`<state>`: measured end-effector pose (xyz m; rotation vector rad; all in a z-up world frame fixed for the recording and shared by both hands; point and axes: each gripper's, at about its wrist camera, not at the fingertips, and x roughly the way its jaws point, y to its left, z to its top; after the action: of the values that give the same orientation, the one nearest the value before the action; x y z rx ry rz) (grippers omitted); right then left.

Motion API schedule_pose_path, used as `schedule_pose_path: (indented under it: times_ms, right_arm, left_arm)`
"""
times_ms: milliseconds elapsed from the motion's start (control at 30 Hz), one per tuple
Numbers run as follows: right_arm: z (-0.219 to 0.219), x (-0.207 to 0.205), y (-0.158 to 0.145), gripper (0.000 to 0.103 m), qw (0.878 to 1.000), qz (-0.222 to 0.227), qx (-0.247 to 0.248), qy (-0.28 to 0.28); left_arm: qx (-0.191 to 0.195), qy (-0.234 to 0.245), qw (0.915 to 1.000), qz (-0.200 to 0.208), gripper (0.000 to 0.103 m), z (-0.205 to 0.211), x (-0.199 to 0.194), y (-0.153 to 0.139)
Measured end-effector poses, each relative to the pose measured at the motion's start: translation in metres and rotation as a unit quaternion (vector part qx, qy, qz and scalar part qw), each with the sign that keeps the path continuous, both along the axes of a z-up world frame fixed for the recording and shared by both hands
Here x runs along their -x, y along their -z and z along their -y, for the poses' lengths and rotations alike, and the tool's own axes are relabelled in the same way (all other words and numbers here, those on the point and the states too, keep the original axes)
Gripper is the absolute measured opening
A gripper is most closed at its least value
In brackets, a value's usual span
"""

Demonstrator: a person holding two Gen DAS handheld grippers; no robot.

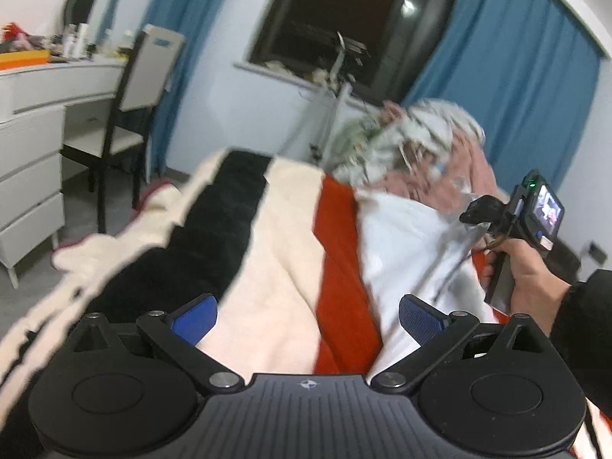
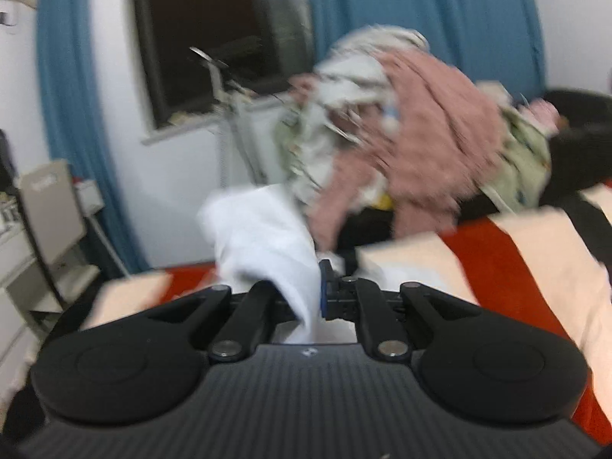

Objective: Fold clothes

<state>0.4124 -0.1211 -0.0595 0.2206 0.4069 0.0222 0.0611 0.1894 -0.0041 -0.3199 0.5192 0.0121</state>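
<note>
A white garment [image 1: 405, 244] lies stretched over the striped blanket [image 1: 275, 252] on the bed. My left gripper [image 1: 308, 317] is open and empty, low over the blanket just left of the garment. My right gripper [image 2: 319, 287] is shut on a bunched part of the white garment [image 2: 264, 237] and lifts it. The right gripper also shows in the left wrist view [image 1: 474, 214], held by a hand at the garment's right edge.
A heap of pink and patterned clothes [image 2: 413, 134] sits at the bed's far end. A white dresser [image 1: 34, 122] and a chair [image 1: 130, 99] stand at the left. A metal stand [image 1: 332, 88] is by the dark window, with blue curtains [image 1: 508, 99] at both sides.
</note>
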Motion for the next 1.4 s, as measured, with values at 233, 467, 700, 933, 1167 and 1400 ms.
schedule_pose_path:
  times_ms: [233, 467, 700, 933, 1167, 1400]
  right_arm:
    - [0.032, -0.011, 0.062, 0.084, 0.996, -0.092, -0.017, 0.005]
    - [0.030, 0.063, 0.021, 0.084, 0.998, -0.055, -0.018, -0.016]
    - [0.023, 0.223, -0.031, 0.084, 0.999, 0.019, -0.015, -0.046]
    - [0.025, 0.359, -0.038, 0.084, 0.998, 0.024, -0.015, -0.055]
    - [0.028, 0.423, -0.012, 0.084, 0.998, 0.008, 0.000, -0.055]
    - [0.034, 0.430, -0.016, 0.084, 0.998, 0.017, -0.016, -0.056]
  left_arm:
    - [-0.013, 0.012, 0.9997, -0.017, 0.102, 0.009, -0.019, 0.019]
    - [-0.025, 0.017, 0.9995, -0.005, 0.102, 0.016, -0.002, 0.014]
    - [-0.046, 0.041, 0.9976, 0.033, 0.102, 0.031, 0.036, -0.009]
    - [-0.067, 0.052, 0.9942, 0.066, 0.102, 0.048, 0.086, -0.033]
    - [-0.068, 0.069, 0.9947, 0.034, 0.102, 0.070, 0.121, -0.027]
    - [-0.087, 0.066, 0.9939, -0.013, 0.102, 0.083, 0.122, -0.009]
